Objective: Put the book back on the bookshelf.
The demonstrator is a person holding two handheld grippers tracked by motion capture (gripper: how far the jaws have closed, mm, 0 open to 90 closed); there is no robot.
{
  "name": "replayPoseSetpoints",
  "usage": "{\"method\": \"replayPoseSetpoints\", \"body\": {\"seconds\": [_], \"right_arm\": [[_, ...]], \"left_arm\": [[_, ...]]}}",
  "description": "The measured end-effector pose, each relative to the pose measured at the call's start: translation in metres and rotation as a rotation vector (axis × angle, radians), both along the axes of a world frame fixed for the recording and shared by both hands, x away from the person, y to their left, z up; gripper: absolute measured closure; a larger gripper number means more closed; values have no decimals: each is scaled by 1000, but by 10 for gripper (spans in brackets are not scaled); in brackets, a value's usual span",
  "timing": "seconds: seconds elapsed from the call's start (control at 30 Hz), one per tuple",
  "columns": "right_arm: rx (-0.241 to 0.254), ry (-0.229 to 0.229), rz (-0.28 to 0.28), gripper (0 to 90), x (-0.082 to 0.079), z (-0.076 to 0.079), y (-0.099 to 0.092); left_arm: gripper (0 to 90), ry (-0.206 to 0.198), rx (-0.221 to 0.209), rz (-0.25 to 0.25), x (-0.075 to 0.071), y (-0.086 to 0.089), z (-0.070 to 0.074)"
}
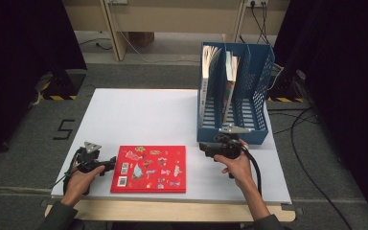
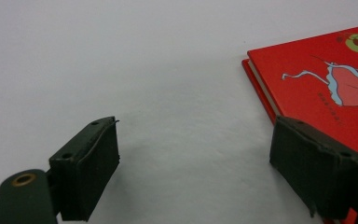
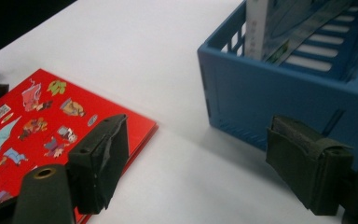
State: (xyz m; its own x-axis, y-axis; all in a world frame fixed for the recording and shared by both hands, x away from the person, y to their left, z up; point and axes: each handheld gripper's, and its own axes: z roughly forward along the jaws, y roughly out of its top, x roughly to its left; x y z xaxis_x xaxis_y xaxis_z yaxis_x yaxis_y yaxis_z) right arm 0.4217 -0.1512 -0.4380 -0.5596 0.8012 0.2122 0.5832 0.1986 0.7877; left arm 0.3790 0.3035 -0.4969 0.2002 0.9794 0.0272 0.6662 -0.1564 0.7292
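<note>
The red book (image 1: pixel 149 168) lay flat on the white desk (image 1: pixel 139 115), near its front edge, between the two hands and well apart from the blue file rack (image 1: pixel 234 134) at the right, where other books (image 1: pixel 230 72) stood upright. To lift it cleanly, it seemed best to catch the book by its edges, one pad sliding under the cover so it could tip upright for the rack. The left tongs (image 1: pixel 111 165) stood wide open, empty, just beside the book's left edge. The right tongs (image 1: pixel 206 148) were likewise wide open, holding nothing, between book and rack.
</note>
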Motion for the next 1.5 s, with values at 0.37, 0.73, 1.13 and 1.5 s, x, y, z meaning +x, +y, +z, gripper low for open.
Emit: {"method": "replayPoseSetpoints", "body": {"seconds": [0.37,0.73,1.13,1.5], "right_arm": [[-25,38,24,221,-5,-15,10],[-53,73,66,221,-14,-29,25],[-69,115,119,222,-26,-43,44],[-122,101,133,187,-30,-52,55]], "left_arm": [[150,8,1,-1,0,2,-1],[148,11,1,-11,0,0,-1],[150,13,-2,-25,0,-1,-1],[211,22,-18,-46,-1,-2,0]]}}
